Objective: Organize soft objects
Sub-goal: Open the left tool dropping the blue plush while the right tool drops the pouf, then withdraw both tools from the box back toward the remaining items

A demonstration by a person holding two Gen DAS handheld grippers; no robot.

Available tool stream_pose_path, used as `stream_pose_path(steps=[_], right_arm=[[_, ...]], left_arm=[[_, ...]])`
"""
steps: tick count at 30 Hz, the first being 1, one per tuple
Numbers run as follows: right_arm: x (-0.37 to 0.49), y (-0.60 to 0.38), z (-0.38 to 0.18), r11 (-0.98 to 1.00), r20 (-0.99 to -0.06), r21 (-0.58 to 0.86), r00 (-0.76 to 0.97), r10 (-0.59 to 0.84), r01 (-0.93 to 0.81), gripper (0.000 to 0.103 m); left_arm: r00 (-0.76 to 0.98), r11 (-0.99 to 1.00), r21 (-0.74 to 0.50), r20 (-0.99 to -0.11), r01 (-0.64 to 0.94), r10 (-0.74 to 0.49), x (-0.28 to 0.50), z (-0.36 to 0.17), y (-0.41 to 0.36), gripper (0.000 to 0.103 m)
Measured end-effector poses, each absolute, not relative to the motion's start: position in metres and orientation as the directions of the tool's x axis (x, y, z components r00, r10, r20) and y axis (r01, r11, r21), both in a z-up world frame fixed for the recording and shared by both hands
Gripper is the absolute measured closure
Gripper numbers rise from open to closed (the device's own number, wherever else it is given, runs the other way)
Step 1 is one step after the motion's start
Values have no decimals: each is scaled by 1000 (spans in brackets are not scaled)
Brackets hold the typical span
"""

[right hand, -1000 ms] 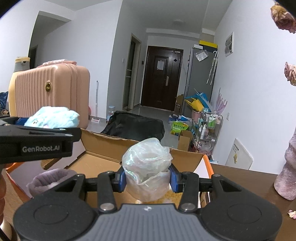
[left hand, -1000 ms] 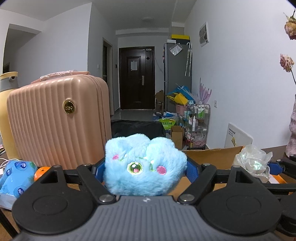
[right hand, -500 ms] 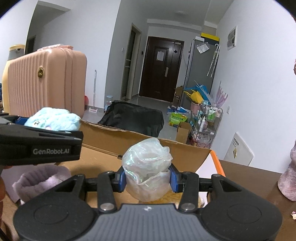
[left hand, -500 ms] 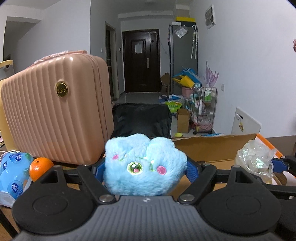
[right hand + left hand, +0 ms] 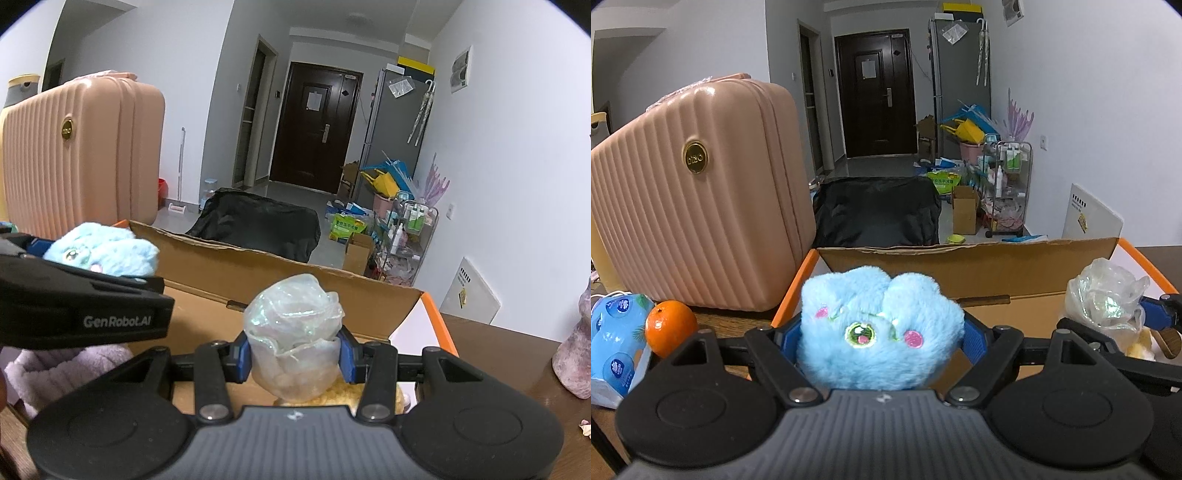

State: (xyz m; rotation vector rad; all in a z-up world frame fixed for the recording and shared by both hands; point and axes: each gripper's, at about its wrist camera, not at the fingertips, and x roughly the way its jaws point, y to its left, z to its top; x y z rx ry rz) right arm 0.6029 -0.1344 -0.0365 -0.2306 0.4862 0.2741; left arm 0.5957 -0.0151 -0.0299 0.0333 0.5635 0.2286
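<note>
The left gripper (image 5: 881, 332) is clamping a fluffy blue plush toy (image 5: 879, 328), its blue pads (image 5: 969, 338) pressing into the fur on both sides, and the toy is hanging over the near left corner of an open cardboard box (image 5: 960, 266) with orange outer edges. The right gripper (image 5: 295, 356) is pinching a crumpled, shimmery clear plastic bag (image 5: 293, 328) between its blue pads (image 5: 243, 356), holding it above the box's inside, right of the plush toy. In the right wrist view the left gripper is reaching in from the left with the toy on top, and a pale purple fuzzy item (image 5: 62, 369) is lying in the box below it. Something yellow and fluffy (image 5: 340, 397) is sitting in the box just under the bag; what it is I cannot tell. A pink ribbed suitcase (image 5: 698, 206) is standing on the table (image 5: 517, 350) just left of the box, with an orange (image 5: 670, 326) and a blue printed pack (image 5: 617, 332) nearer, on its left. A mauve figure (image 5: 576, 354) is standing on the table at the far right
</note>
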Motion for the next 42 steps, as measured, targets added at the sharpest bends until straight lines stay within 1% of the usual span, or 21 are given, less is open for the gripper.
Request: stream_pose_path(steps=[2,4,6,7,9,10,11,12,14,17,22,31,34,42], right_arm=[[601,-134,-36,939,-487,-152,850,201,-310,54],[600,-135,-36,939,-483,-149,852,204,-309,52],[599,-135,-36,942,-482,-145,853,200,-303,47],[599,-136,-36,943,-482,-143,853,199,-301,43],[600,-138,-35,946,-481,-140,855,195,-294,35],[600,-139,-35,947,-478,-138,857,193,-290,29],[599,-139,-35,948,-475,-137,859,192,-288,23],[598,-140,-35,949,-470,-135,861,192,-285,21],[595,-140,-35,951,-464,-132,865,190,-279,11],[594,-142,-33,953,-463,-123,865,193,-278,6],[593,-144,-33,955,-465,-117,865,190,-273,3],[593,-144,-33,957,-468,-113,864,188,-269,2],[592,-147,-33,958,-467,-106,864,189,-267,0],[587,-156,-31,964,-457,-78,868,194,-256,0]], left_arm=[[821,974,94,-525,-206,224,595,-31,-14,20],[820,974,93,-526,-206,224,595,-31,-14,18],[819,973,86,-527,-214,227,594,-31,-12,16],[820,973,79,-525,-219,227,593,-31,-11,15],[824,972,77,-518,-222,229,592,-31,-10,9],[826,971,79,-514,-224,233,591,-31,-10,3],[829,970,83,-506,-229,239,590,-30,-10,0],[832,968,85,-497,-235,246,589,-30,-11,0],[838,964,99,-478,-245,262,586,-29,-13,0],[838,963,105,-475,-248,268,587,-28,-14,0],[841,963,102,-471,-248,266,586,-28,-14,0],[841,964,97,-472,-248,264,586,-28,-13,0],[842,964,94,-471,-249,264,585,-29,-12,0],[844,962,72,-467,-262,264,582,-26,-9,0]])
